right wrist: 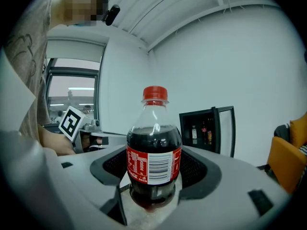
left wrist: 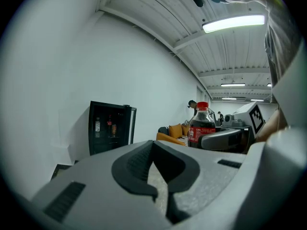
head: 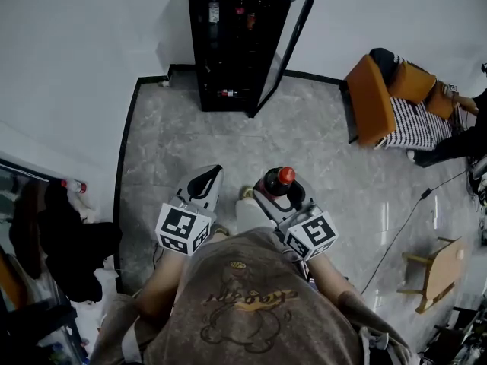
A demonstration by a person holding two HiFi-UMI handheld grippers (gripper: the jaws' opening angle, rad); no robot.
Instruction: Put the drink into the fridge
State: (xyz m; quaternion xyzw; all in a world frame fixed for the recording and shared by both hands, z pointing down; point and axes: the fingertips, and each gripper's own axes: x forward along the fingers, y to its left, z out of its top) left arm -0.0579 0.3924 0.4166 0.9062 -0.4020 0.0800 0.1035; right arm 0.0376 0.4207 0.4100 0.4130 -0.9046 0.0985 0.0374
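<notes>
Right gripper clamps the cola bottle — fridge door apparently open.

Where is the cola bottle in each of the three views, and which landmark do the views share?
Head view: cola bottle at centre, held by the right gripper.
Left gripper view: bottle right of centre.
Right gripper view: bottle central, between the jaws.
Shared landmark: black fridge, door open.

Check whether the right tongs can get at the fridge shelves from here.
Probably not yet: the fridge stands well across the floor from the right tongs, which hold the cola bottle. Its door is open and nothing blocks the way.
</notes>
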